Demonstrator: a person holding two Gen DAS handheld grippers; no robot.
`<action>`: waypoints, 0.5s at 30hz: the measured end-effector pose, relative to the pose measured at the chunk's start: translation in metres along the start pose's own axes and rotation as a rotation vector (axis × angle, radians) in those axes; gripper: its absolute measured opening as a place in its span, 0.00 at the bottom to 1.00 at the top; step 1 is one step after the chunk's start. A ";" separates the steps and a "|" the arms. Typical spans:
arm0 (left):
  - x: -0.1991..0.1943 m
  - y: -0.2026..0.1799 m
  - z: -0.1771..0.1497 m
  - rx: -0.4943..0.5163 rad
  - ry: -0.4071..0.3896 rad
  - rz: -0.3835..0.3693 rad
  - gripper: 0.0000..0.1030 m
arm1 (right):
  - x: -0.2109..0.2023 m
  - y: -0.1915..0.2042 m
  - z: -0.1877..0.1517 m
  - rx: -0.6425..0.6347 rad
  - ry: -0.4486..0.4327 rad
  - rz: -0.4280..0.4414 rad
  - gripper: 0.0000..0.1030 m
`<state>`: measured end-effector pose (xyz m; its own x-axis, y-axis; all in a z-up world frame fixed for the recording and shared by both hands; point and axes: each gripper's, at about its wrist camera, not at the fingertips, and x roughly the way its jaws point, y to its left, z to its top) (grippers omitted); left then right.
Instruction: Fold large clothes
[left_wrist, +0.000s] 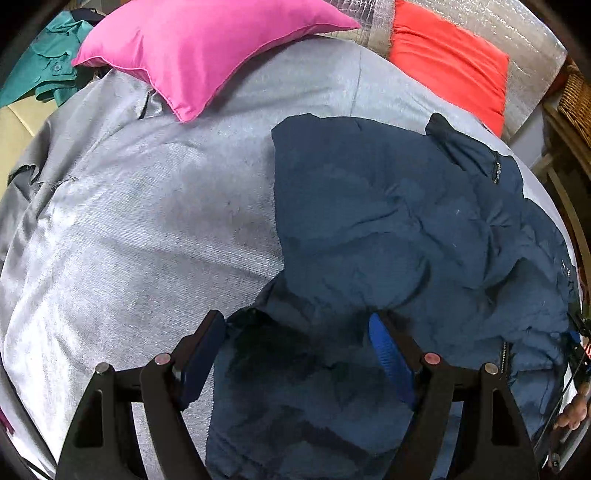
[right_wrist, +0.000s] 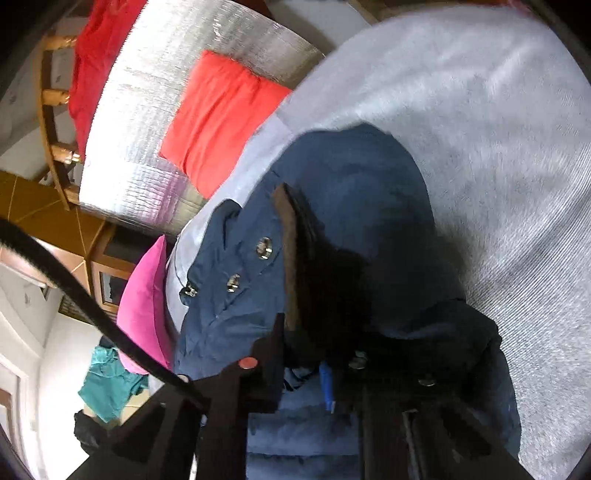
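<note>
A navy padded jacket (left_wrist: 388, 221) lies crumpled on the grey bed cover (left_wrist: 147, 221), toward the right side. My left gripper (left_wrist: 297, 321) is open, its fingers spread over the jacket's near left edge, with fabric lying between them. In the right wrist view the jacket (right_wrist: 343, 177) shows metal snaps (right_wrist: 264, 246) and a dark lining. My right gripper (right_wrist: 306, 354) is tilted and close to the jacket; jacket fabric lies between its fingers, which stand fairly close together. Whether it clamps the fabric is unclear. The view is motion-blurred.
A pink cushion (left_wrist: 207, 48) and a red cushion (left_wrist: 450, 62) lie at the far side of the bed, against a silver quilted headboard (left_wrist: 517, 33). A teal garment (left_wrist: 48, 66) lies at the far left. A wicker basket (left_wrist: 576, 99) stands at the right.
</note>
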<state>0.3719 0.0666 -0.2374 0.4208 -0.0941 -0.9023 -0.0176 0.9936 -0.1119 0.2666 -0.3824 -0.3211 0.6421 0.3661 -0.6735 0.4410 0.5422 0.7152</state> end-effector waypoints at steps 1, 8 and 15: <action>-0.002 0.001 0.000 -0.001 -0.006 0.004 0.78 | -0.007 0.009 -0.002 -0.035 -0.029 -0.010 0.14; -0.013 0.006 0.003 0.002 -0.047 0.038 0.78 | -0.046 0.038 -0.022 -0.149 -0.100 -0.062 0.14; -0.007 -0.011 -0.002 0.085 -0.077 0.126 0.78 | -0.020 0.011 -0.018 -0.058 0.021 -0.149 0.17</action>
<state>0.3676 0.0558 -0.2301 0.4887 0.0329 -0.8719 0.0007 0.9993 0.0381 0.2475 -0.3705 -0.3030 0.5588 0.2942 -0.7754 0.4930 0.6340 0.5959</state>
